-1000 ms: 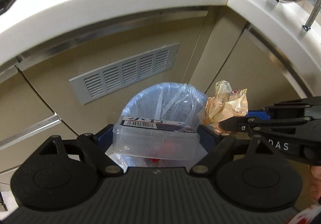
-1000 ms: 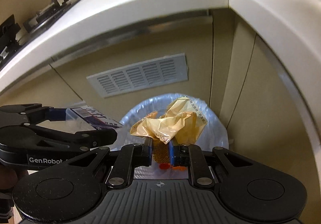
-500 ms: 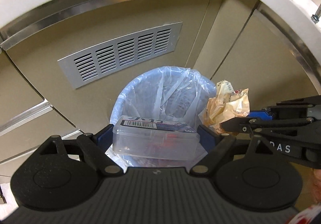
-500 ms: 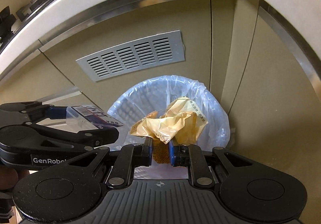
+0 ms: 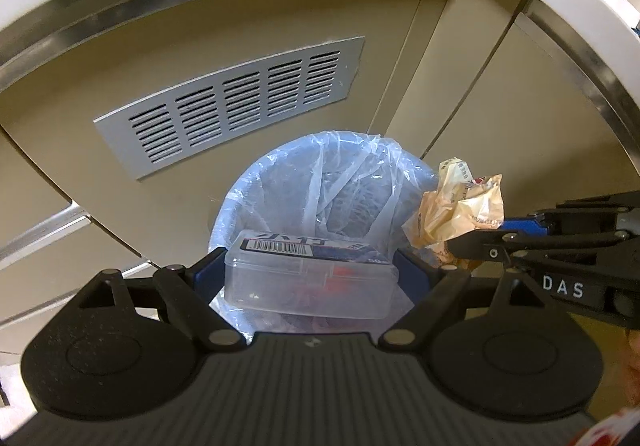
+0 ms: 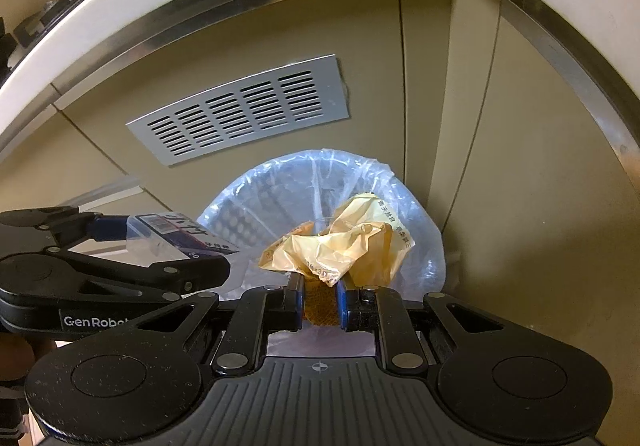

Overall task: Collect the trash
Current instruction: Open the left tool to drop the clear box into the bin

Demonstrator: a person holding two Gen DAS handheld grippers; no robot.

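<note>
- Clear plastic rectangular box (image 5: 308,278) with a barcode label sits clamped across the left gripper (image 5: 310,270), jaws wide, long axis crosswise between the pads.
- Crumpled tan plastic wrapper (image 6: 344,246) is pinched in the right gripper (image 6: 320,302), jaws narrow.
- Both loads hang above the round bin lined with a pale blue bag (image 5: 320,182), directly below and ahead; release looks like the next move, neither hand clearly nearer.
</note>
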